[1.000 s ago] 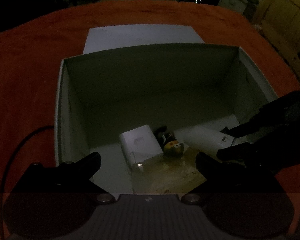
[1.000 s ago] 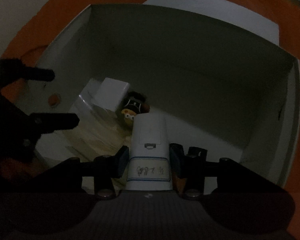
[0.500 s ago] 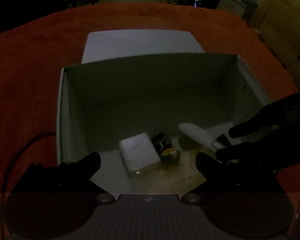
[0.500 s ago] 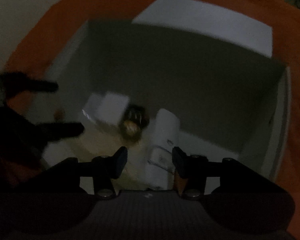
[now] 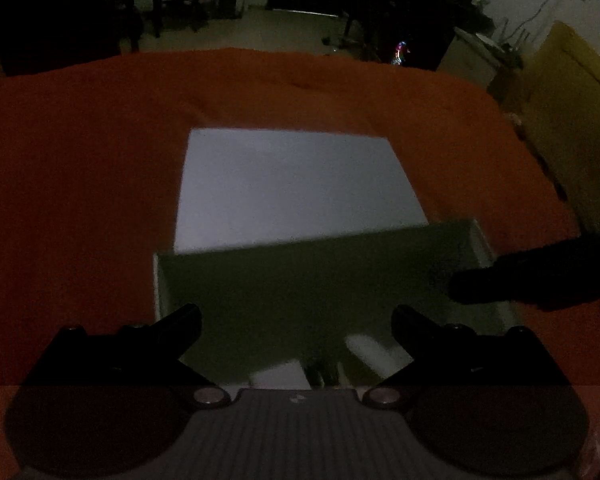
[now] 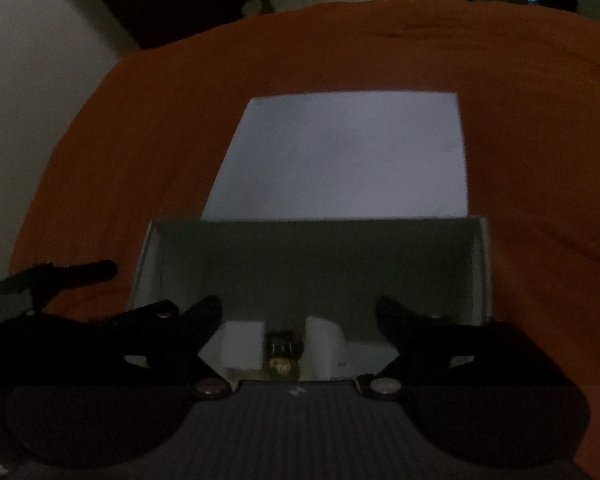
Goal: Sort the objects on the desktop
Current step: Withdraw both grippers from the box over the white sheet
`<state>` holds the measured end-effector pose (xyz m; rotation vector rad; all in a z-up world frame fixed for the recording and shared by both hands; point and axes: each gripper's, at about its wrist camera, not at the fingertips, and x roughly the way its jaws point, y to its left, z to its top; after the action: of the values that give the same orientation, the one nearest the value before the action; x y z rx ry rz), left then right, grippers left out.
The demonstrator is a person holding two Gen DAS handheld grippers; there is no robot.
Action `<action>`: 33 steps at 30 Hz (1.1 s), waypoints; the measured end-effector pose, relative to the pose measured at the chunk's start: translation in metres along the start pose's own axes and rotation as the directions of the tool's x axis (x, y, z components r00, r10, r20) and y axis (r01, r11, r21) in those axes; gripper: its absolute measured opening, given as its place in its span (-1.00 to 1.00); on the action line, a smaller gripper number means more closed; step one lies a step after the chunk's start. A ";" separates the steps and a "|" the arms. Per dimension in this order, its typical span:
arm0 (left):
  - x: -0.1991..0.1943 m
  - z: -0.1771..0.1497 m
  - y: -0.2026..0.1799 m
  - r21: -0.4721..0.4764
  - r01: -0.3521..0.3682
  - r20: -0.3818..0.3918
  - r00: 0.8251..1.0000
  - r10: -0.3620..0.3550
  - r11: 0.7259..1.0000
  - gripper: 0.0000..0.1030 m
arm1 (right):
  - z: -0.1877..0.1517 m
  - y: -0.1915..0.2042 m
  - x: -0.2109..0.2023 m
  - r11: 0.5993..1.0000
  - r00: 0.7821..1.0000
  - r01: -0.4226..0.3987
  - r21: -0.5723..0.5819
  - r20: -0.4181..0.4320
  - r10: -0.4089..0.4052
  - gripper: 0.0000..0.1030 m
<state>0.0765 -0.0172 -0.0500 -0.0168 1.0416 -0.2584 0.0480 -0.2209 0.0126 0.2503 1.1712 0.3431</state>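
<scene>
Left claw [image 5: 296, 314] spread wide, empty, above the near edge of the white box [image 6: 316, 264] on the orange cloth [image 6: 180, 120]. Right claw [image 6: 299, 310] also wide open, empty. Inside the box, left to right: white cube [image 6: 242, 344], small toy figure [image 6: 284, 350], white bottle [image 6: 326, 344].

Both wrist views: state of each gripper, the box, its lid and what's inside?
left gripper: open, empty, fingers spread above the box.
right gripper: open, empty, above the box.
white box: open, on the orange cloth.
lid: flat behind the box.
white cube: in the box.
small toy figure: in the box, between the cube and the white container.
white container: in the box.
</scene>
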 end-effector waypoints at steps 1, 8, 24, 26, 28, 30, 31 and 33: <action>0.002 0.008 0.003 -0.003 0.001 -0.008 1.000 -0.001 1.000 0.99 | 0.006 0.001 -0.004 1.000 1.000 0.004 0.002 0.001 -0.004 0.72; 0.027 0.062 0.023 0.009 -0.031 -0.038 0.999 0.031 0.999 0.99 | 0.059 -0.007 -0.011 0.999 0.997 0.030 0.018 0.069 -0.031 0.83; 0.122 0.138 0.057 -0.028 0.059 -0.121 0.991 -0.062 0.998 1.00 | 0.151 -0.088 0.043 0.998 0.998 0.028 0.060 0.052 -0.031 0.98; 0.136 0.144 0.064 -0.032 0.044 -0.134 0.990 -0.048 0.998 1.00 | 0.157 -0.098 0.052 0.997 0.998 0.043 0.066 0.042 -0.045 0.98; 0.151 0.150 0.073 -0.033 0.035 -0.149 0.988 -0.039 0.999 1.00 | 0.161 -0.109 0.061 0.996 0.998 0.052 0.076 0.039 -0.056 0.99; 0.165 0.154 0.083 -0.025 0.032 -0.169 0.985 -0.036 0.999 0.99 | 0.164 -0.120 0.068 0.994 0.997 0.065 0.082 0.024 -0.067 0.99; 0.171 0.155 0.087 -0.017 0.030 -0.180 0.983 -0.033 0.999 1.00 | 0.165 -0.125 0.072 0.994 0.997 0.072 0.085 0.017 -0.073 0.99; 0.182 0.157 0.096 -0.007 0.029 -0.185 0.982 -0.029 1.000 0.99 | 0.167 -0.136 0.080 0.992 0.996 0.085 0.091 0.003 -0.085 0.99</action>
<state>0.3176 0.0192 -0.1386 -0.0117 1.2274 -0.2883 0.2491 -0.3176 -0.0438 0.2799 1.1889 0.2145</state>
